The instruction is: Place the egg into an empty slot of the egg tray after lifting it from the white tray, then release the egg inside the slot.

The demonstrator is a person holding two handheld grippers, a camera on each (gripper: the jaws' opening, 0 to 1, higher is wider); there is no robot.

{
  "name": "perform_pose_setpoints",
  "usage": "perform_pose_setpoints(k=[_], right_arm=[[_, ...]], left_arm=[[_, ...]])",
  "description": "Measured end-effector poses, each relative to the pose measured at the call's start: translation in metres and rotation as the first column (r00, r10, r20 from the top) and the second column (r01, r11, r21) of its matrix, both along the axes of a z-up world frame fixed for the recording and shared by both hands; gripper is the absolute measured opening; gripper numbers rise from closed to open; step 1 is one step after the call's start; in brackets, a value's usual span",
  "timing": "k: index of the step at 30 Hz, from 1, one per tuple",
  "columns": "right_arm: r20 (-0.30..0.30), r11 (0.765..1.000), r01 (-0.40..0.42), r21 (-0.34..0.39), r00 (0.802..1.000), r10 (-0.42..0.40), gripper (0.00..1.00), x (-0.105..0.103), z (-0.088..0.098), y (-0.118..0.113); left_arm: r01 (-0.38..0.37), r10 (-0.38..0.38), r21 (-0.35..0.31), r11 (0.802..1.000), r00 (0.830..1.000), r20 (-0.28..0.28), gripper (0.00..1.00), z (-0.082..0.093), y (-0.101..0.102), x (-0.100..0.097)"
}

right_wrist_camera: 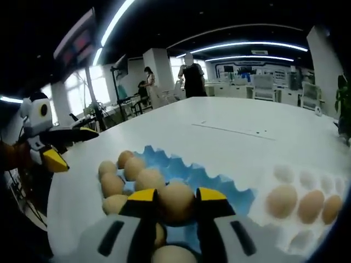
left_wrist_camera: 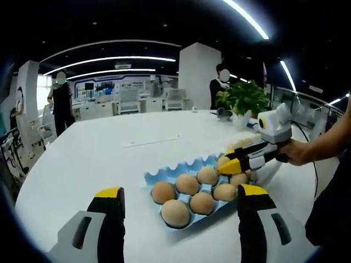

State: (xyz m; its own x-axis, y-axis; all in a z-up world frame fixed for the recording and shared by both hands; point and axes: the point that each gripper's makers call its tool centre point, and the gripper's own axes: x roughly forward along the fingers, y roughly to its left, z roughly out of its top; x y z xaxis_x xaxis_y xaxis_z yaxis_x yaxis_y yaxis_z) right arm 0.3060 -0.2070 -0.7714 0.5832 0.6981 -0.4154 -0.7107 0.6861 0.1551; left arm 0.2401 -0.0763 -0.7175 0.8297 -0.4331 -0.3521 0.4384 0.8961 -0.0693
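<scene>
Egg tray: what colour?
Light blue egg tray, scalloped rim; clearest in the right gripper view.

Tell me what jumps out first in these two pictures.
The right gripper is shut on an egg, holding it over the blue egg tray, which is already well stocked with brown eggs. Beside it lies the white tray with three more eggs. The left gripper hangs open nearby.

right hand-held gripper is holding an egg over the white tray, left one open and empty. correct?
Not quite. In the right gripper view the right hand-held gripper holds the egg over the blue egg tray, not the white tray. The left hand-held gripper is open and empty.
</scene>
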Motion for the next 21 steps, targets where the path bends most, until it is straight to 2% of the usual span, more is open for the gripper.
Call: perform_pose_setpoints(k=[12,16,21], right_arm=[[0.002,1.0,-0.012,0.007,1.0,0.012,0.27,0.001,-0.001,0.001],[0.052,0.999,-0.034,-0.006,0.998,0.034,0.27,0.0,0.003,0.002],[0.053,0.999,-0.011,0.05,0.999,0.009,0.28,0.004,0.014,-0.002]], left_arm=[[-0.004,0.004,0.004,1.0,1.0,0.0,0.85,0.0,0.0,0.0],[-0.001,0.001,0.005,1.0,1.0,0.003,0.84,0.001,-0.001,-0.001],[-0.004,0.004,0.007,1.0,1.0,0.005,0.85,0.001,0.0,0.0]])
